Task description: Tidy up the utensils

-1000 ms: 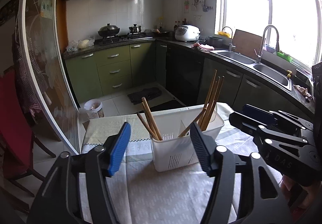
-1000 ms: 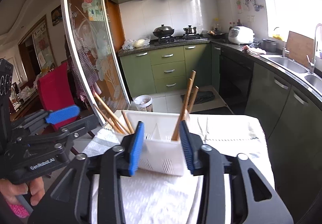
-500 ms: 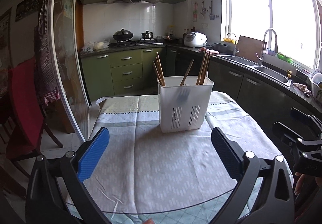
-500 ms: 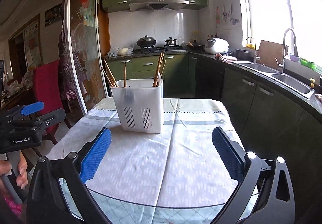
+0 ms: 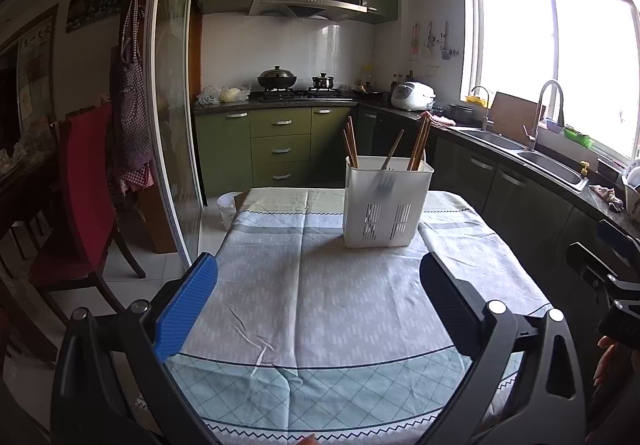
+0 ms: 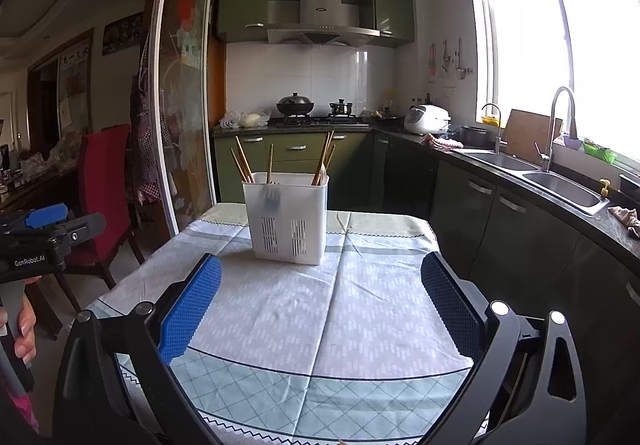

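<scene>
A white slotted utensil holder [image 5: 386, 205] stands upright near the far end of the cloth-covered table [image 5: 328, 309]; it also shows in the right wrist view [image 6: 286, 219]. Wooden chopsticks [image 5: 350, 143] and more chopsticks [image 5: 418, 143] stick out of its compartments, and a fork [image 5: 390, 169] shows through the wall. My left gripper [image 5: 318, 303] is open and empty, well back from the holder. My right gripper [image 6: 320, 305] is open and empty, also well back.
A red chair [image 5: 86, 185] stands left of the table by a glass sliding door [image 5: 172, 125]. Green cabinets, a stove and a counter with a sink [image 5: 548, 161] run along the back and right. The other gripper shows at the left edge of the right wrist view [image 6: 44, 233].
Both grippers have pulled back from the holder toward the near table edge and opened wide. The holder stands alone on the table with the utensils in it.
</scene>
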